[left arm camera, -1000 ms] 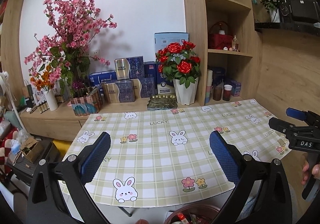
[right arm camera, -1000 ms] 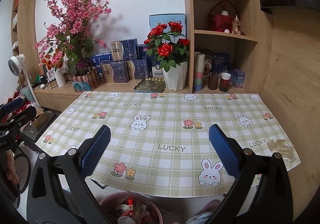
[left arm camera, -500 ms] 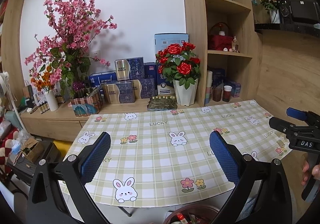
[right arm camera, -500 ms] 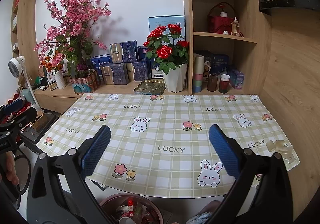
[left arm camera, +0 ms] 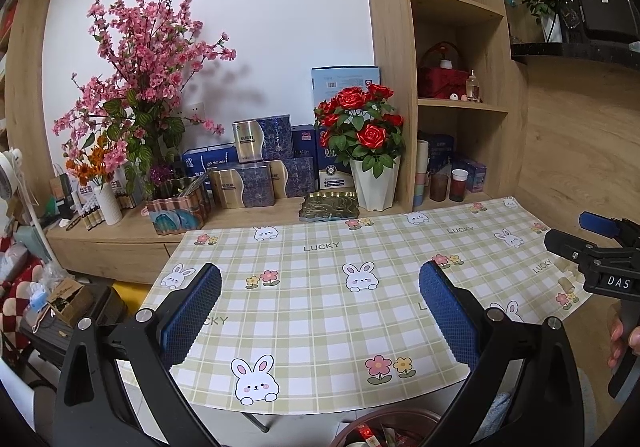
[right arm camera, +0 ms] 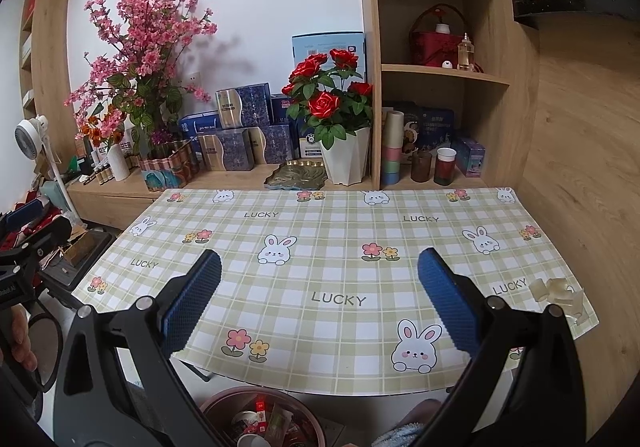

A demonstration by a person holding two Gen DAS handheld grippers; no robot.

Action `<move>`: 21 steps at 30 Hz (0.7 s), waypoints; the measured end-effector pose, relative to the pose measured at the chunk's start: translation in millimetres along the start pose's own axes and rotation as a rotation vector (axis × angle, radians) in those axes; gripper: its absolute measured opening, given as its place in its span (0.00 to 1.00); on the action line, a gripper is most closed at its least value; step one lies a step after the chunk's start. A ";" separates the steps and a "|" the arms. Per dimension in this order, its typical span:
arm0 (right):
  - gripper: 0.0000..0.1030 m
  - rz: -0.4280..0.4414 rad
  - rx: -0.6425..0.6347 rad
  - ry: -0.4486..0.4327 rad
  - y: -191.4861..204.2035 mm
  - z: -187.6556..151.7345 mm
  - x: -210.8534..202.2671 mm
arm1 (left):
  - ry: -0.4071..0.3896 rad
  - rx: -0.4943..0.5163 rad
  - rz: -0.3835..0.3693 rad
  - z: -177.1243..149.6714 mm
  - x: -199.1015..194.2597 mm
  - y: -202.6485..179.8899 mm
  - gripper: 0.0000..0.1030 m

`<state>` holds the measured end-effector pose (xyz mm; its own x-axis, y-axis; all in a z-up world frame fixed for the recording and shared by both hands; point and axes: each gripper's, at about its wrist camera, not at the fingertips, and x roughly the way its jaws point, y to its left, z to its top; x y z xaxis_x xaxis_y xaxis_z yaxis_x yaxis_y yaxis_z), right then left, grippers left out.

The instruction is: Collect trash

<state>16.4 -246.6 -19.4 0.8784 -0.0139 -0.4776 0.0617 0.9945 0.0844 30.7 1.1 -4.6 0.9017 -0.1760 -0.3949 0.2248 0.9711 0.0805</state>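
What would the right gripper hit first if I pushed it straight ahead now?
Probably the tablecloth near its "LUCKY" print: the open right gripper points slightly down at bare cloth. The clear trash scraps lie off to its right.

A white wall (right arm camera: 260,7) stands behind a low wooden sideboard (right arm camera: 120,191), framed by wood panels. To the right rises a wooden shelf unit (right arm camera: 440,71) with open compartments, and beside it a wood-panelled wall (right arm camera: 580,167). A table (right arm camera: 340,279) under a green checked cloth with rabbits and flowers abuts the sideboard. A white fan (right arm camera: 30,135) stands at far left. The light is even and soft
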 end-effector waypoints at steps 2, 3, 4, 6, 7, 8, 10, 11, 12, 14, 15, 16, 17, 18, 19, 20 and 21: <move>0.94 0.002 0.000 0.000 0.1 -0.5 0.3 | 0.000 0.003 0.002 0.7 -0.2 -0.8 0.94; 0.94 0.001 0.000 0.000 -0.3 -0.1 0.3 | 0.002 0.004 0.002 0.7 -0.2 -1.0 0.94; 0.94 0.001 0.000 0.000 -0.1 -0.4 0.3 | 0.002 0.003 0.002 0.8 -0.1 -1.7 0.94; 0.94 0.002 0.000 0.001 -0.4 -0.2 0.4 | 0.003 0.005 0.001 1.0 -0.2 -2.3 0.94; 0.94 0.001 0.000 0.000 0.0 -0.5 0.4 | 0.003 0.005 0.001 1.0 -0.2 -2.3 0.94; 0.94 0.001 0.000 0.000 -0.1 -0.4 0.3 | 0.004 0.005 0.001 1.0 -0.1 -2.5 0.94; 0.94 0.002 0.001 0.001 0.2 -0.6 0.5 | 0.004 0.005 -0.001 0.7 -0.2 -2.7 0.94; 0.94 0.002 0.001 0.001 -0.1 -0.4 0.4 | 0.004 0.006 0.000 0.6 -0.1 -3.1 0.94; 0.94 0.001 0.000 0.001 0.3 -0.6 0.5 | 0.004 0.006 -0.001 0.6 0.1 -3.0 0.94; 0.94 0.001 0.000 0.001 -0.2 -1.4 0.5 | 0.004 0.005 -0.002 0.7 0.1 -3.0 0.94; 0.94 0.000 0.000 0.002 -0.6 -1.2 0.3 | 0.004 0.006 -0.003 0.6 -0.1 -3.2 0.94; 0.94 0.000 0.000 0.001 -0.2 -1.3 0.4 | 0.004 0.006 -0.004 0.5 0.2 -3.4 0.94; 0.94 -0.001 0.001 0.002 -0.6 -2.2 0.6 | 0.006 0.005 -0.003 0.3 0.5 -3.7 0.94; 0.94 -0.001 0.001 0.004 -1.0 -2.1 0.3 | 0.008 0.005 -0.004 0.4 0.9 -3.1 0.94; 0.94 -0.002 0.001 0.004 -0.9 -3.4 1.0 | 0.009 0.004 -0.004 0.1 1.1 -3.1 0.94; 0.94 -0.001 0.001 0.007 -1.0 -3.4 1.0 | 0.012 0.004 -0.002 -0.4 1.4 -2.9 0.94; 0.94 -0.001 0.001 0.007 -1.0 -3.4 1.0 | 0.015 0.004 0.001 -0.7 1.7 -3.0 0.94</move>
<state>15.7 -247.3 -22.9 0.8749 -0.0141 -0.4842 0.0630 0.9944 0.0848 31.3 -2.1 -6.2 0.8965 -0.1722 -0.4083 0.2249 0.9707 0.0843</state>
